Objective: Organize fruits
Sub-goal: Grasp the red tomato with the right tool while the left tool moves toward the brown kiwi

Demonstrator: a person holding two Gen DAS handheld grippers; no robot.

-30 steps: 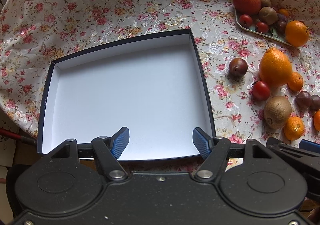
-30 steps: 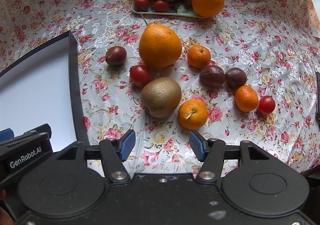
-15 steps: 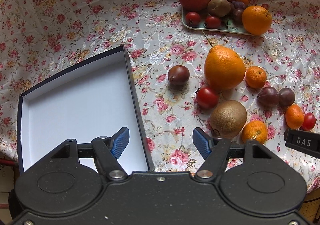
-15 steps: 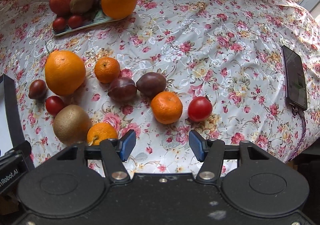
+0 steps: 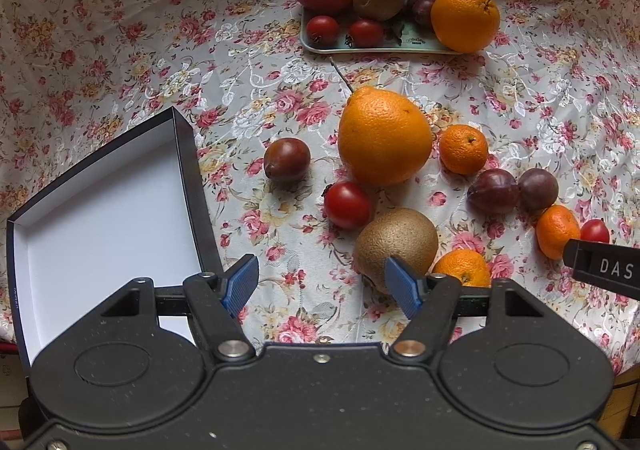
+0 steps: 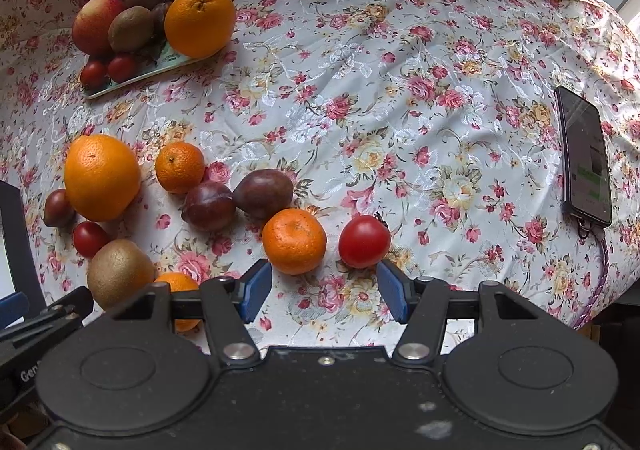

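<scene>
A floral tablecloth (image 6: 400, 97) carries a large orange (image 5: 384, 135) amid scattered fruit; left of it an empty box (image 5: 100, 217), behind it a fruit tray (image 5: 384, 45), far right a phone (image 6: 585, 153).

- bare floral tablecloth (image 6: 400, 97) lies wide between the loose fruit and the phone (image 6: 586, 153).
- the white box (image 5: 104, 209) holds nothing.
- kiwi (image 5: 396, 244), tomato (image 5: 347, 205) and big orange (image 5: 384, 135) crowd together, touching or nearly so.
- the tray (image 5: 376, 45) is packed full.
</scene>
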